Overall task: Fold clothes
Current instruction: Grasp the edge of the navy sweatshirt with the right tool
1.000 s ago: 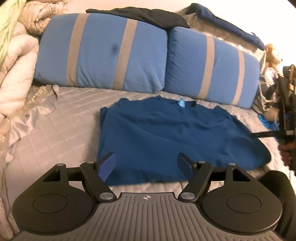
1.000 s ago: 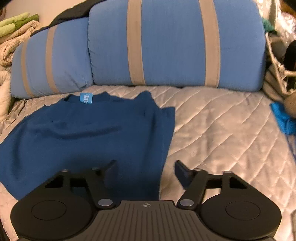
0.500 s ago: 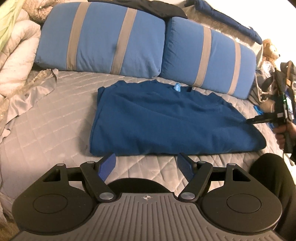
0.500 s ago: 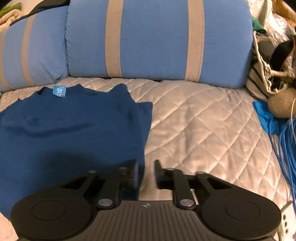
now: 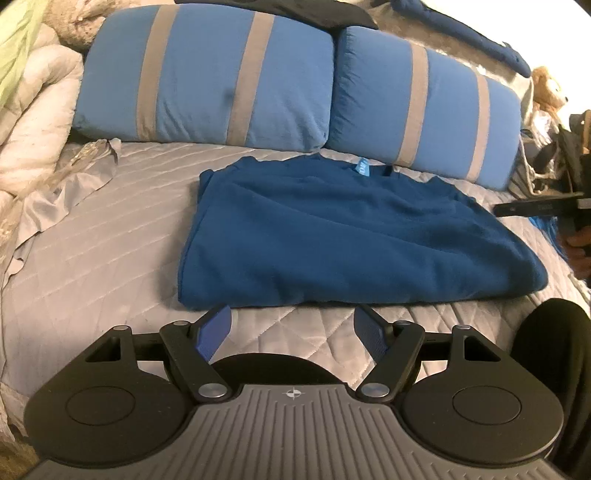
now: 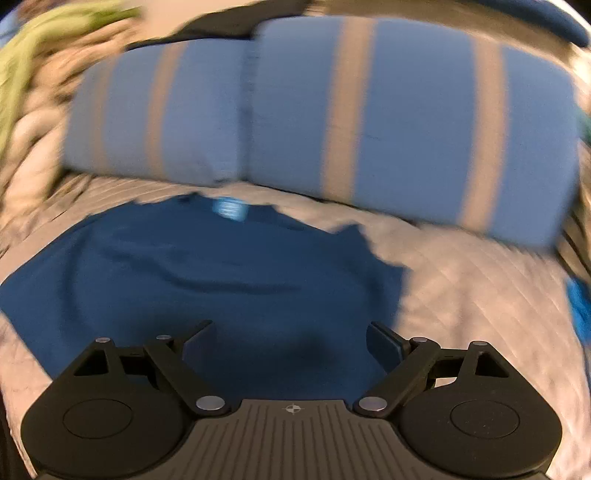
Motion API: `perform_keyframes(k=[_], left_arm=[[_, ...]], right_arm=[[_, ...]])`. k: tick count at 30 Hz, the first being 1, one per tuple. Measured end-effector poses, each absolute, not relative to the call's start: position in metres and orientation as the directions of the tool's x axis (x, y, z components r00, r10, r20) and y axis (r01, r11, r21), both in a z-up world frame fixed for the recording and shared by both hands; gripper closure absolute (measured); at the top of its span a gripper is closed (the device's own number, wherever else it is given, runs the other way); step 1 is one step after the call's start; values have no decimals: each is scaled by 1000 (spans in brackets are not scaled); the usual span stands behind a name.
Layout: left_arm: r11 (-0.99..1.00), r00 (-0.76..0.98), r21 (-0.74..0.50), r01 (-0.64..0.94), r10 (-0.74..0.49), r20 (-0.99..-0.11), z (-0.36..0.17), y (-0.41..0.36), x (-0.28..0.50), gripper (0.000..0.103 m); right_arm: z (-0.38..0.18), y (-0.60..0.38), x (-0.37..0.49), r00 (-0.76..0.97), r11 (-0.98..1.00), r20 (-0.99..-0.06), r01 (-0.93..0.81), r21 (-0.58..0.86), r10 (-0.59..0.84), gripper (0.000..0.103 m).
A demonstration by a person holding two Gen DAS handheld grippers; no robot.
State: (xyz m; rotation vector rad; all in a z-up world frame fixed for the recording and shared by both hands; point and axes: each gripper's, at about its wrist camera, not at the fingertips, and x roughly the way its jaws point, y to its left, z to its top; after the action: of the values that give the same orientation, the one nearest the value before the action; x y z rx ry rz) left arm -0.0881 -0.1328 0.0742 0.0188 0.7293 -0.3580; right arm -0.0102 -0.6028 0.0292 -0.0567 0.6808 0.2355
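A dark blue shirt lies folded on the grey quilted bed, collar and light blue tag toward the pillows. My left gripper is open and empty, just in front of the shirt's near edge. My right gripper is open and empty, above the shirt near its right side. That view is blurred by motion. The right gripper also shows in the left wrist view, at the far right beside the shirt.
Two blue pillows with tan stripes stand behind the shirt. Rolled blankets are piled at the left. A teddy bear and bags sit at the right. A black garment lies on top of the pillows.
My right gripper went from nearly shut to open and swung left over the shirt. My left gripper drew back from the shirt earlier and has moved a little closer to it, staying open.
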Motion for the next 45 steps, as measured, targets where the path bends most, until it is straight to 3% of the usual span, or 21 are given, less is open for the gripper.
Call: perform_keyframes(k=[7,10,11,12,13,20,22,24,26,30,33,41,45], left_arm=[[941,709,-91,326,-307,-635,76,-133,-91,30],[942,715,-91,322,-305,-628,77,-133,-91,30],[942,717,-92,321,-306,-627,77,-133,-92,30],[943,718,-94,320,-306,-625,77,-133,-92,30],[943,719,-95,320,-307,-624,78,-132,-92,30],[942,719,-87,325,-305,-625,79,-133,-92,30],[942,721,-82,324,-303,-623,79,-133,-92,30],[943,725,-80,324,-302,-619,80,-133,-93,30],[943,727,-79,324,-301,-617,80,-133,-93,30],[944,730,-67,322,-293,-617,81,-135,-94,30],[947,737,-43,317,-275,-617,81,-137,-95,30],[948,740,-25,318,-264,-619,82,-140,-96,30],[948,741,-7,318,-253,-622,82,-143,-96,30]], right_arm=[[16,-517,55,686,899,-647,-438,-4,332,26],[3,-488,79,647,868,-672,-496,-13,360,40],[-3,-479,84,633,858,-687,-513,-27,357,51],[-9,-470,89,617,849,-705,-528,-41,349,82],[-14,-465,93,603,843,-724,-535,-55,335,100],[-7,-473,106,685,899,-679,-430,-85,264,97],[-4,-474,102,699,900,-675,-420,-120,237,87],[5,-481,98,722,914,-660,-384,-134,207,57],[18,-495,91,745,933,-642,-338,-124,184,35],[38,-529,70,751,947,-633,-309,-91,185,8],[47,-557,44,750,957,-640,-281,-79,167,0],[31,-636,-33,714,986,-692,-164,-12,110,0],[9,-681,-62,676,987,-722,-46,154,144,0]])
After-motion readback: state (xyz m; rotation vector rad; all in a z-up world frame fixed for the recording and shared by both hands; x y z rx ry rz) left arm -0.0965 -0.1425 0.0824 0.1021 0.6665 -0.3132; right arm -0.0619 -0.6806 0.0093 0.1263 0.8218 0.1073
